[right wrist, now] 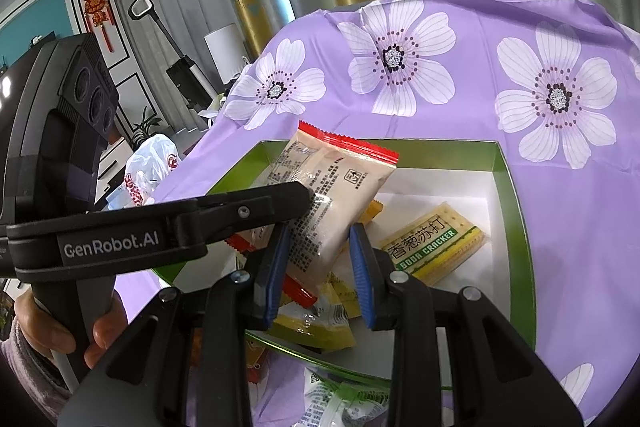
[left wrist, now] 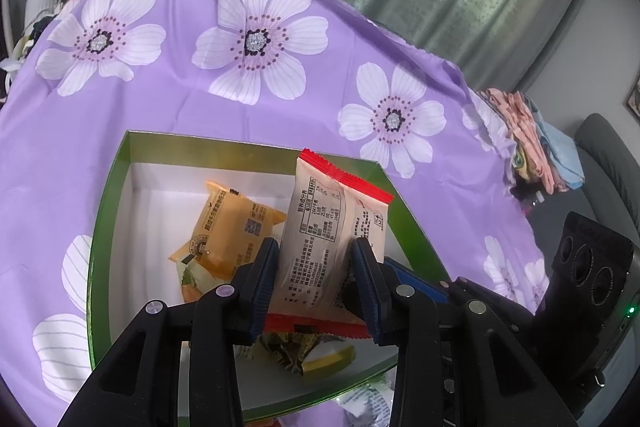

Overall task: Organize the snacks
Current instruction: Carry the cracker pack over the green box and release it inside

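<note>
A beige snack packet [left wrist: 332,211] with red crimped ends stands upright over the green box [left wrist: 108,227]. My left gripper [left wrist: 316,251] is shut on its lower half. In the right wrist view the same packet [right wrist: 340,179] tilts between the blue pads of my right gripper [right wrist: 320,235], which is shut on it lower down. The left gripper [right wrist: 302,201] reaches in from the left and pinches the packet higher up. Inside the white-lined box [right wrist: 516,195] lie an orange packet [left wrist: 228,227], a soda cracker packet [right wrist: 432,243] and yellow-green packets [right wrist: 320,319].
A purple cloth with white flowers [left wrist: 240,99] covers the table. Loose packets [right wrist: 340,403] lie on it in front of the box's near rim. Folded clothes [left wrist: 532,147] are stacked at the far right. A person's hand [right wrist: 100,331] holds the left gripper's handle.
</note>
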A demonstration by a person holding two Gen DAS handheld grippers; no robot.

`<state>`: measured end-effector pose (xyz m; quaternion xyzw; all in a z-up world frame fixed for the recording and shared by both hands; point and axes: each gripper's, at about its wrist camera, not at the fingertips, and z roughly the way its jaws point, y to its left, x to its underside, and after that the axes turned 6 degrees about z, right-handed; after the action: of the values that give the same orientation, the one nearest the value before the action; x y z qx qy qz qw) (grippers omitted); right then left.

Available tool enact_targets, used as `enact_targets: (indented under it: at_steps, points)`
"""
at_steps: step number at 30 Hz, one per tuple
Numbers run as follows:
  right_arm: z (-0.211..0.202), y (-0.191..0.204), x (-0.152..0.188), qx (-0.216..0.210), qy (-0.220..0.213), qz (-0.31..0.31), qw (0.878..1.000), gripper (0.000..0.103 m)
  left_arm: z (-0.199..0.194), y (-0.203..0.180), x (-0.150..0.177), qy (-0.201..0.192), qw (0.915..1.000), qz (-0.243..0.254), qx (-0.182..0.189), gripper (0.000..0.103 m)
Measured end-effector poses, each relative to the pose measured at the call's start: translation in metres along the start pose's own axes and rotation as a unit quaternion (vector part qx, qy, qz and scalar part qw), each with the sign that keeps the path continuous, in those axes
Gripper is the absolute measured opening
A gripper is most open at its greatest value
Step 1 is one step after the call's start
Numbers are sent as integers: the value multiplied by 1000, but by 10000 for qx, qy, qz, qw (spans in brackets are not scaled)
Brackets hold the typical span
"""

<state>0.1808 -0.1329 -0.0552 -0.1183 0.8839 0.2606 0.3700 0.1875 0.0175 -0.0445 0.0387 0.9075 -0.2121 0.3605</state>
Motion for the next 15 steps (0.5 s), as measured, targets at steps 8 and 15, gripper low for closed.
enact_targets:
  at_steps: [8, 15]
  points:
    - [0, 0, 1, 33, 49, -3, 10000, 33, 2, 0, 1, 27, 10000, -5, 0, 37]
    - [0, 0, 1, 39, 68, 7, 10000, 33, 1, 0, 1, 26, 10000, -10, -16, 37]
